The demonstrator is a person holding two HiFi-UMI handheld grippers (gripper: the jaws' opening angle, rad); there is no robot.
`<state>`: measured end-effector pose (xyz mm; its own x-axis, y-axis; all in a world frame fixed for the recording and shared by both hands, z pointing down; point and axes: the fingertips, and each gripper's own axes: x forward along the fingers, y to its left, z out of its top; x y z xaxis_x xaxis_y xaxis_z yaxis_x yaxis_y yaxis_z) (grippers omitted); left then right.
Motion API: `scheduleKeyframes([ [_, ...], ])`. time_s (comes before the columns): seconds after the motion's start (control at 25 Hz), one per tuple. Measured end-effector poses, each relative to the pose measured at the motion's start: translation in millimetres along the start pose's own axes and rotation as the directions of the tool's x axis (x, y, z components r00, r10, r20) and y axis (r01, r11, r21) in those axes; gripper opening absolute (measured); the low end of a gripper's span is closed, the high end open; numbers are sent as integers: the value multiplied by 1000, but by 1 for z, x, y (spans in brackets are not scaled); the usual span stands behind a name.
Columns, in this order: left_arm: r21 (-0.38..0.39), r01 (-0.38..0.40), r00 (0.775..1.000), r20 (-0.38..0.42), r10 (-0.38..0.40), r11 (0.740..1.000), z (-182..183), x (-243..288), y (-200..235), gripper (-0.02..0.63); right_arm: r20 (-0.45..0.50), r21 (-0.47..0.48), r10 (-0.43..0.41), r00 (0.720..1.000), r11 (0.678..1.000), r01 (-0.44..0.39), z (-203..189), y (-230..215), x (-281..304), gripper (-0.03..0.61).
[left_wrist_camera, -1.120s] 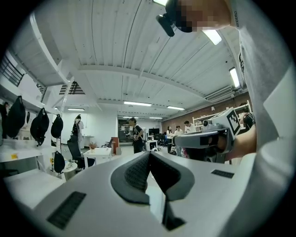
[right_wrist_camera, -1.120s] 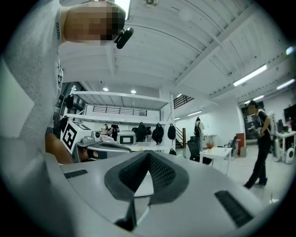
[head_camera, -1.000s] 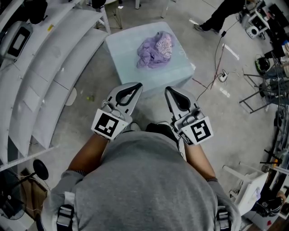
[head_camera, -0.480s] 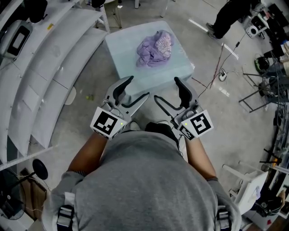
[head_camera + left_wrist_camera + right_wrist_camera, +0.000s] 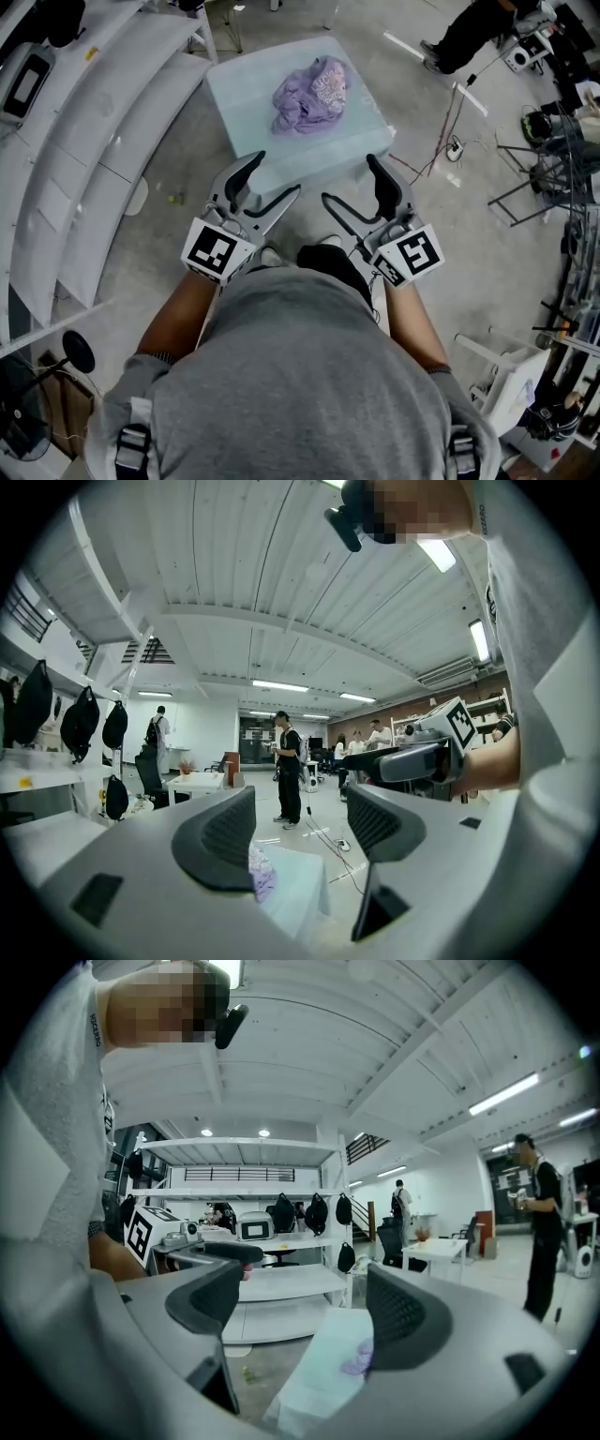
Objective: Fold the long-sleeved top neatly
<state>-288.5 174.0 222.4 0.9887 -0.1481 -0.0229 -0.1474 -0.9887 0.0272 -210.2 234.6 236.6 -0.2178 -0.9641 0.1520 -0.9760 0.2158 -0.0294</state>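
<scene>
1. Nearest the camera, the left gripper [image 5: 274,178] and the right gripper [image 5: 352,183] are held side by side in front of the person's grey-shirted torso [image 5: 300,375]. Both point toward the work surface. The jaws of each have just been opening and now stand wide apart. Nothing lies between either pair; each gripper view shows only floor and the table beyond the pads

2. Just beyond the jaw tips stands a low pale-blue table [image 5: 246,108]. Neither gripper touches it

3. The long-sleeved top [image 5: 309,94], lilac in colour, lies on the far half of the table, bunched into a crumpled heap with a printed panel facing up. Sleeves, collar and hem cannot be told apart in the heap. No fold is made

4. Handling judgement: the garment is light, soft and limp. It will sag and drag when lifted and offers no stiff edge. Take hold at two separated points on an outer edge, preferably the shoulders or the hem corners once found. Pinch one layer only and lift to let the heap fall open before spreading it flat

5. Farther off: white shelving [image 5: 112,112] at the left, and floor cables [image 5: 450,150] and a standing person [image 5: 469,28] at the upper right
</scene>
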Motion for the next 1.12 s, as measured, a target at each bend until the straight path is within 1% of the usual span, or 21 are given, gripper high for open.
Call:
scheduleKeyframes([
  [0.12, 24, 2, 1000, -5, -2, 1000, -1, 13, 1, 316, -10, -2, -9, 1000, 1000, 9, -2, -17, -5, 440],
  [0.32, -17, -8, 1000, -28, 8, 1000, -5, 46, 8, 316, -14, 7, 9, 1000, 1000, -9, -8, -52, -6, 440],
  [0.44, -2, -22, 999, -24, 22, 1000, -1, 77, 11, 315, -11, 13, 30, 999, 999, -30, -9, -82, -8, 435],
  [0.56, 0, -42, 999, -12, 42, 999, 8, 113, 14, 314, 0, 21, 72, 997, 997, -72, -5, -117, -4, 430],
  [0.8, 2, -114, 993, -29, 114, 993, 17, 187, 18, 314, 9, -6, 159, 987, 987, -159, 11, -192, 6, 420],
  [0.96, 2, -166, 986, -35, 166, 986, 17, 228, 12, 314, 4, -11, 220, 975, 975, -220, 11, -234, 4, 417],
  [1.12, 3, -225, 973, -61, 225, 974, 13, 261, 8, 313, 6, -7, 272, 962, 962, -272, 10, -272, 2, 410],
])
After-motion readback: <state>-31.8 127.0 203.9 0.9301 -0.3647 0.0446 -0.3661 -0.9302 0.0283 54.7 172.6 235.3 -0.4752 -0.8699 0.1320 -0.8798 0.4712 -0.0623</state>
